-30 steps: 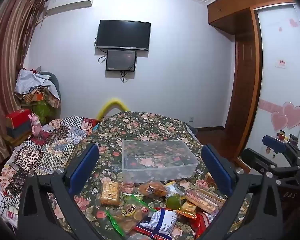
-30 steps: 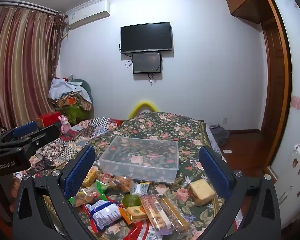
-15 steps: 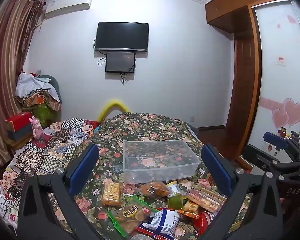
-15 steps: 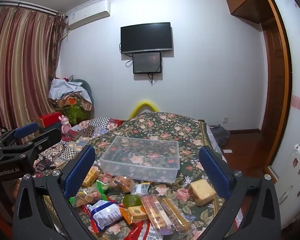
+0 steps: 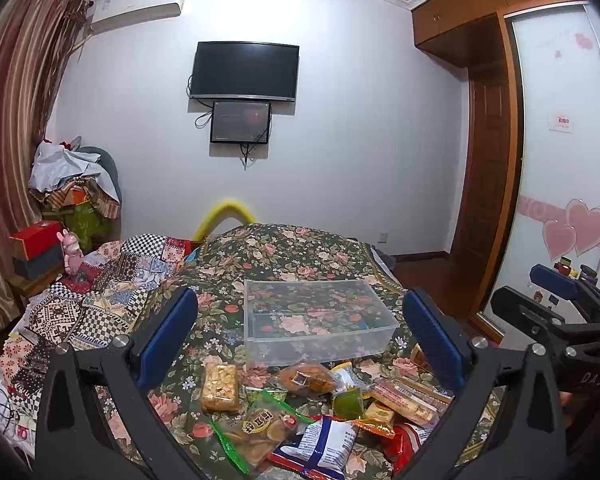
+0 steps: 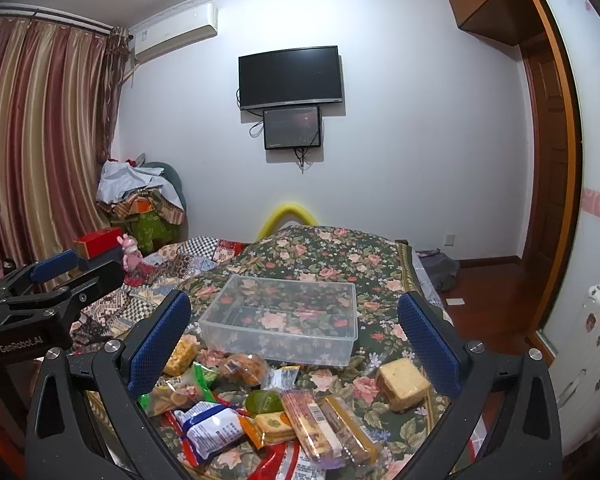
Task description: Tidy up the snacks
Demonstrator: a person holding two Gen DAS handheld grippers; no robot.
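Left gripper [image 5: 300, 330] and right gripper [image 6: 294, 330]: both held above the floral bedspread [image 5: 300, 252], jaws spread wide, holding nothing. Clear bin [image 5: 318, 320]: upright on the bedspread, nothing inside. Snacks [image 6: 268, 412]: wrapped packets heaped just in front of the bin; one pale cake block [image 6: 402, 384] lies apart to the right.

You have a clear rectangular plastic bin [image 5: 320, 324] sitting upright and empty on the floral spread. Just in front of it lies your loose heap of wrapped snacks [image 6: 260, 412]: a blue-and-white crinkled packet [image 6: 210, 432], a green-edged bag of round crackers [image 5: 260, 428], two long wafer bars [image 6: 328, 424]. A pale square cake [image 6: 402, 384] lies apart at the right.
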